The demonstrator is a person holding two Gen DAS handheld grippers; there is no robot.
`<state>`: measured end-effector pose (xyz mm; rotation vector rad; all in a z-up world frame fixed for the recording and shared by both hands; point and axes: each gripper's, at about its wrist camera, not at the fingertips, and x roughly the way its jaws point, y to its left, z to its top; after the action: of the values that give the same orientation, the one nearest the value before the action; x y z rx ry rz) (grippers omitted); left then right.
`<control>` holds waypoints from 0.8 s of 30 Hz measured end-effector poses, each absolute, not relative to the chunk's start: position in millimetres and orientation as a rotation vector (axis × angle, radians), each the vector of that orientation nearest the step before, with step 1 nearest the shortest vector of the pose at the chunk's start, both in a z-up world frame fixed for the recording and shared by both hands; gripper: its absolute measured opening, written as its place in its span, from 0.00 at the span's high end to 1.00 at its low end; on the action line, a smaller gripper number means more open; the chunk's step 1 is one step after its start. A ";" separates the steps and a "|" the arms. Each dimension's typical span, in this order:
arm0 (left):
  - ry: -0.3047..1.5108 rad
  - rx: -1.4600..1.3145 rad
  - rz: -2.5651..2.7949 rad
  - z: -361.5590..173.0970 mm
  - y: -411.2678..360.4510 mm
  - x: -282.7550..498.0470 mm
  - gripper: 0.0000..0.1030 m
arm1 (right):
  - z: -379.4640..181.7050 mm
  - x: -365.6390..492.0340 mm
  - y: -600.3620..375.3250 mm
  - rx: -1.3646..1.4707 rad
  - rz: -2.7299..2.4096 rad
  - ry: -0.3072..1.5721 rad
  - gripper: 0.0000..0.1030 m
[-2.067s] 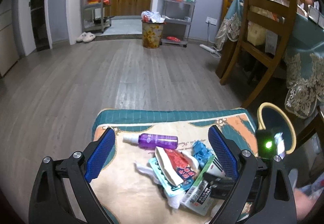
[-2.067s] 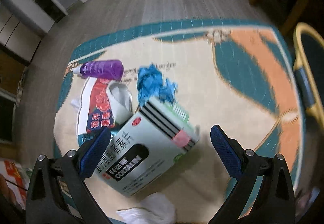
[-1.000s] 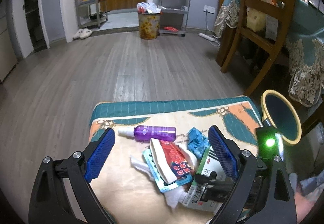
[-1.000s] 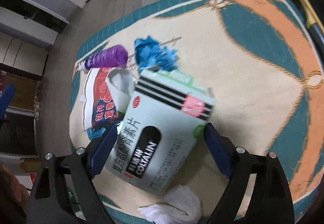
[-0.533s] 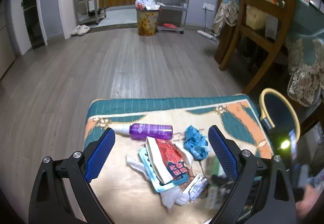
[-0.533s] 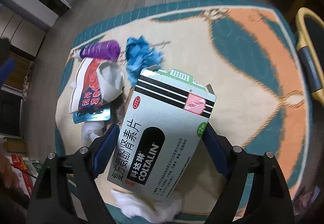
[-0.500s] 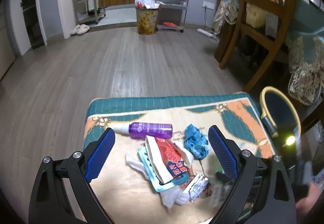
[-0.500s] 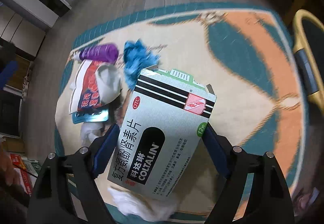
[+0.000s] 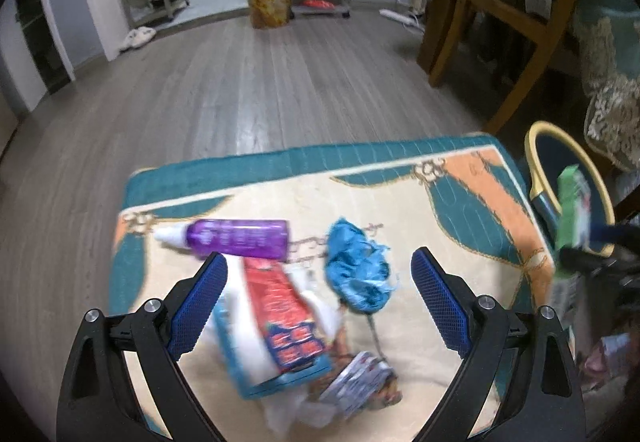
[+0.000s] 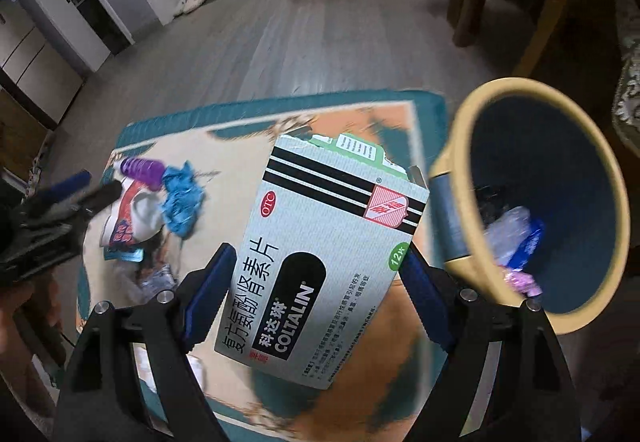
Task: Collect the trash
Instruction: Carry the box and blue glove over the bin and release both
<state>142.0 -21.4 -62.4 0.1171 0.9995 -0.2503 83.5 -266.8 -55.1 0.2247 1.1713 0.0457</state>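
Right gripper (image 10: 316, 296) was clamped on a pale green COLTALIN medicine box (image 10: 320, 258), pads pressing both its long sides, dead centre of that frame and held off the rug. Just to its right sat the waste bin (image 10: 460, 146), yellow rim, dark blue inside, a few wrappers already at the bottom.

Left gripper (image 9: 318, 300) hung with its jaws spread wide and nothing between them, over the pile on the teal and cream rug (image 9: 400, 202): a red snack wrapper (image 9: 280, 316) low centre, a crumpled blue glove (image 9: 358, 272) right of it, a purple bottle (image 9: 240, 238) lying flat just above. Further up, wood floor, a flowery bin (image 9: 269, 2) top centre and a wooden chair (image 9: 516, 2) upper right.
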 end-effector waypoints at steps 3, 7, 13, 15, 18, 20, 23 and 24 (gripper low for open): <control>1.055 0.125 -0.284 -80.8 -40.7 150.5 0.10 | -55.6 83.1 -288.9 0.270 0.040 1.170 0.21; 1.108 0.169 -0.290 -101.1 -58.9 158.2 0.11 | -52.4 77.9 -314.5 0.314 0.035 1.167 0.21; 1.176 0.230 -0.276 -122.6 -74.7 167.2 0.35 | -48.1 78.7 -329.9 0.354 0.053 1.151 0.21; 1.180 0.284 -0.255 -127.5 -78.8 167.3 0.35 | -45.0 79.1 -331.6 0.354 0.062 1.144 0.21; 1.192 0.306 -0.241 -130.4 -80.5 168.0 0.60 | -41.2 79.6 -332.5 0.359 0.072 1.134 0.21; 1.188 0.279 -0.247 -125.9 -79.3 168.6 0.64 | -38.6 80.0 -333.6 0.360 0.072 1.125 0.21; 1.124 0.256 -0.265 -104.7 -83.3 164.8 0.65 | -33.0 80.2 -337.8 0.366 0.072 1.105 0.21; 1.111 0.240 -0.281 -97.9 -85.6 163.7 0.65 | -29.6 79.9 -339.8 0.370 0.071 1.096 0.21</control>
<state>163.7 -85.6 -97.9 0.2396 1.1107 -0.2814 79.9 -339.8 -29.6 0.3699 1.0958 0.0709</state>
